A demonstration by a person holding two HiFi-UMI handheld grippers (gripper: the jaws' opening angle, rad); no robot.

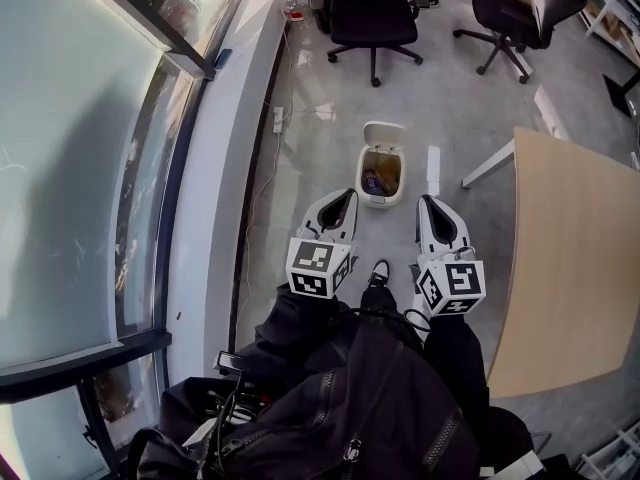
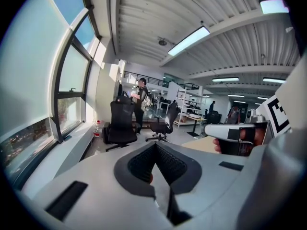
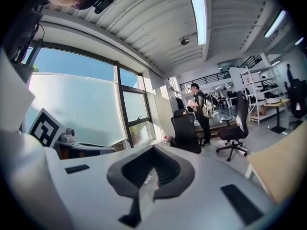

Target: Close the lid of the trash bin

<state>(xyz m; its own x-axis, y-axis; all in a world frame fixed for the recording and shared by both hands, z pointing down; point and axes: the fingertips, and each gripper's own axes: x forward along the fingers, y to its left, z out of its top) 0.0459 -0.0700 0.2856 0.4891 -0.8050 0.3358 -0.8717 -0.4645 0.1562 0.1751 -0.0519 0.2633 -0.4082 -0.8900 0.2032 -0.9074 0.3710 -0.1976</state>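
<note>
Trash bin (image 1: 382, 190) on the grey floor (image 1: 330, 138) dead ahead, between the window wall and the corner of the wooden table (image 1: 570, 268). Its lid (image 1: 385, 131) is tipped up at the far side, wide open, with some dark rubbish showing inside. Both grippers are held side by side, short of the bin and pointing toward it, neither one touching it. Left gripper (image 1: 345, 200) is just to the bin's near left, with its jaws pressed together and nothing between them. Right gripper (image 1: 432, 206) is just to the near right, with its jaws likewise closed up and empty. Two black office chairs (image 1: 373, 13) stand well beyond the bin, and a person (image 3: 199, 107) stands far off past them
</note>
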